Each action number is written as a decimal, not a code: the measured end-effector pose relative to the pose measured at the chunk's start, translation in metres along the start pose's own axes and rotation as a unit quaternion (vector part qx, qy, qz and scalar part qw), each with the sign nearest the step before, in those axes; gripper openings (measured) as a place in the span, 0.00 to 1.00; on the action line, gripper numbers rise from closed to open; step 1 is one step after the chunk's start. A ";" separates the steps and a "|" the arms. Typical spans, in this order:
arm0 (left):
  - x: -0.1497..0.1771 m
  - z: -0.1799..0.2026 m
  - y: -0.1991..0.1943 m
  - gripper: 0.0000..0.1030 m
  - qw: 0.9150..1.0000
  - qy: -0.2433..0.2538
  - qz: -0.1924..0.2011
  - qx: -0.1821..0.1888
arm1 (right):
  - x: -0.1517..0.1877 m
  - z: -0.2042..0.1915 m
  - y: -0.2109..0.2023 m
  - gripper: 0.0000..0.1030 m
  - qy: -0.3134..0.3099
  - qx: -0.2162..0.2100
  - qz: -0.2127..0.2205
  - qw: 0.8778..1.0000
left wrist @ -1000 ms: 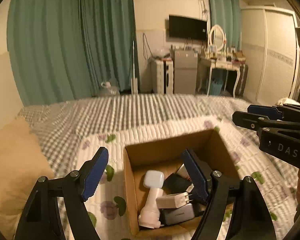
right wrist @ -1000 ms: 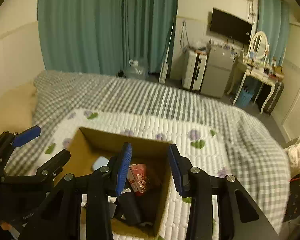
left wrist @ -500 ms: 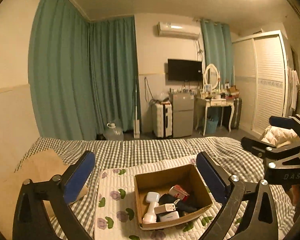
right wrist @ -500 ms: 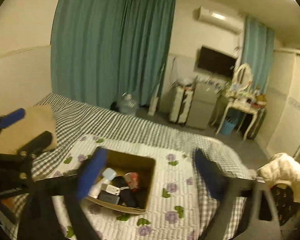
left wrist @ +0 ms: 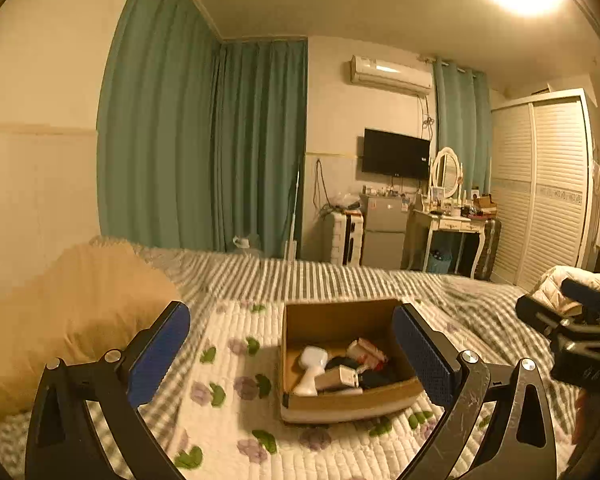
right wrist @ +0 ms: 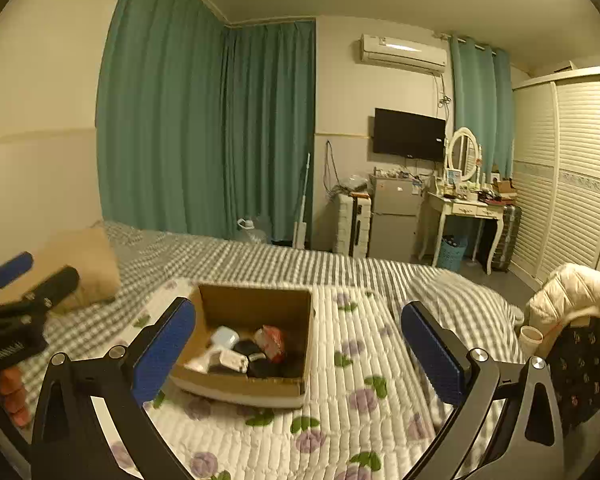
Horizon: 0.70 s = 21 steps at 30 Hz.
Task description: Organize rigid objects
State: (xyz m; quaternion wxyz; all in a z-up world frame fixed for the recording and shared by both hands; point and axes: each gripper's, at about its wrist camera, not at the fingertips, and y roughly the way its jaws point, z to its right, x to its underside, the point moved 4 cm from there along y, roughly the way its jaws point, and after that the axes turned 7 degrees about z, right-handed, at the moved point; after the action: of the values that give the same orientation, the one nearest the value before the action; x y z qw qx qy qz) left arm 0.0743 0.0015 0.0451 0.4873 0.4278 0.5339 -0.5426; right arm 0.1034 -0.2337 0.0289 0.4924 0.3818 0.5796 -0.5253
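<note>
An open cardboard box [left wrist: 340, 402] sits on the floral quilt on the bed; it also shows in the right wrist view [right wrist: 256, 304]. Inside lie a white handheld device [left wrist: 312, 368], a white charger [left wrist: 338, 376], a red-and-white packet [right wrist: 271, 338] and dark items. My left gripper [left wrist: 290, 354] is open and empty, held back from the box and above it. My right gripper [right wrist: 298, 350] is open and empty, also back from the box. Each gripper shows at the edge of the other's view: the right one [left wrist: 572, 320], the left one [right wrist: 24, 280].
A tan pillow [left wrist: 72, 312] lies at the left on the checked bedspread [right wrist: 260, 264]. A cream jacket [right wrist: 572, 292] and dark bag [right wrist: 584, 368] lie at the bed's right side. Curtains, fridge, dressing table and wardrobe stand beyond the bed.
Both grippers have pulled up and back from inside the box and opened wider. The box with its items stays on the quilt.
</note>
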 end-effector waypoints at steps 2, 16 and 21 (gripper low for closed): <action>0.012 -0.001 0.006 1.00 1.000 -0.002 -0.018 0.008 | 0.014 -0.002 0.006 1.00 -0.002 -0.001 -0.008 1.000; 0.051 -0.001 0.019 1.00 0.999 0.032 -0.040 -0.005 | 0.065 -0.006 0.031 1.00 0.005 0.020 -0.040 0.999; 0.056 -0.005 0.024 1.00 0.998 0.030 -0.049 -0.007 | 0.068 -0.002 0.033 1.00 0.009 0.019 -0.047 0.999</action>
State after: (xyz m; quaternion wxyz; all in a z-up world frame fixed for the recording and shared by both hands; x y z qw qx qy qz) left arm 0.0885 0.0032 -0.0139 0.4469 0.4138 0.5725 -0.5489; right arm 0.1199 -0.2317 -0.0455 0.4548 0.3676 0.5912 -0.5554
